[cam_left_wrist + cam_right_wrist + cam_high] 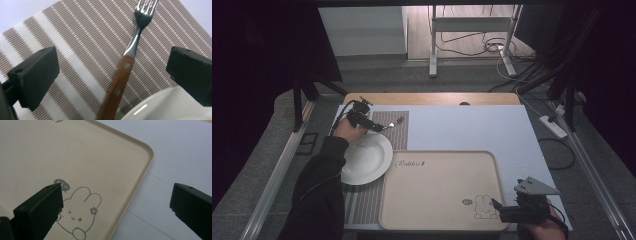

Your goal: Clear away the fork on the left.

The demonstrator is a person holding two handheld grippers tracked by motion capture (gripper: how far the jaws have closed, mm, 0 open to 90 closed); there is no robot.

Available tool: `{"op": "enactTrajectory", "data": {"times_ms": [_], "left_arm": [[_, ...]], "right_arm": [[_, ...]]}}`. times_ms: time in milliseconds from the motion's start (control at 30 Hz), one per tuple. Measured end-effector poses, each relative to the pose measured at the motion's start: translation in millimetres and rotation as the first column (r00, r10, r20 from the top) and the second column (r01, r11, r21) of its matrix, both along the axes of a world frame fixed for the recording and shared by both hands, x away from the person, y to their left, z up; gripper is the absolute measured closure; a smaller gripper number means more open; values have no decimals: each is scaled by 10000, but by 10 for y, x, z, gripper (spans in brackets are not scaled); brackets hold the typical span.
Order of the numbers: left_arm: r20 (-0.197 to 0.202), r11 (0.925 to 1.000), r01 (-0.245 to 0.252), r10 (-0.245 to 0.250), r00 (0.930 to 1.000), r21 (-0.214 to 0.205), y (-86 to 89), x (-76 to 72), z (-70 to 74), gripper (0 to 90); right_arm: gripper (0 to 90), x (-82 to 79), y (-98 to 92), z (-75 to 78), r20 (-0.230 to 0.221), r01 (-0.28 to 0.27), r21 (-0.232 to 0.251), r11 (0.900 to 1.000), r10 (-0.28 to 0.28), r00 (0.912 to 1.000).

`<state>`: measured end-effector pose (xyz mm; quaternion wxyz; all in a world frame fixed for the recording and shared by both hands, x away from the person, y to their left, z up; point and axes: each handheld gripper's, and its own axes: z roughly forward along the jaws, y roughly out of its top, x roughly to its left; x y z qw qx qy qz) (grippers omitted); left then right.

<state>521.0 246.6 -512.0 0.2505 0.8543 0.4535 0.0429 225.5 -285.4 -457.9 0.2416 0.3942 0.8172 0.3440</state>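
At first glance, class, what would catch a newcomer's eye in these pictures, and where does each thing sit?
The big beige tray with its rabbit drawing fills the near middle of the table, and the open right gripper hovers at its near right corner. To its left a white plate rests on a striped placemat. In the left gripper view a wooden-handled fork lies on that placemat between the open jaws of the left gripper, not clamped.

"rabbit" in script on the beige tray (492, 165), near its far edge
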Motion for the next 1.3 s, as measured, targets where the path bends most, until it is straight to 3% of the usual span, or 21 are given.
{"op": "enactTrajectory", "data": {"times_ms": [167, 233, 333, 567, 700, 800, 833, 1067, 1300], "left_arm": [[-121, 9966, 194, -184, 9998, 798, -106, 42, -53, 12], [-81, 9918, 365, -358, 9993, 1221, -130, 43, -73, 62], [-11, 9871, 468, -471, 9989, 1529, -129, 38, -91, 165], [104, 9842, 1133, -1158, 9932, 1358, -21, -13, -60, 454], [73, 9829, 1338, -1358, 9907, 1264, 47, -32, -46, 691], [83, 9783, 1618, -1642, 9864, 1295, 61, -43, -44, 752], [8, 9808, 1515, -1528, 9883, 1229, 61, -42, -43, 777], [13, 9897, 1231, -1236, 9923, 732, 165, -16, -55, 782], [378, 9930, 744, -781, 9962, 917, 348, -23, 60, 782]], "right_arm": [[0, -2, 0, 1, 3, -5, -23, 10000, 5, 10000], [0, -2, 0, 1, 9, -1, -27, 10000, 1, 10000], [0, -4, 0, 2, 8, -11, -34, 10000, 11, 10000], [0, -5, 5, 0, 16, -11, -61, 10000, 11, 10000], [0, -3, 8, -1, 8, -2, -61, 10000, 2, 10000], [0, -4, 9, -2, 13, -8, -72, 10000, 8, 10000], [0, -3, 8, -2, 9, -10, -72, 10000, 10, 10000], [0, -4, 5, 0, 9, -2, -66, 10000, 2, 10000], [0, -3, 3, 1, -14, 0, -48, 10000, 0, 10000]]}}
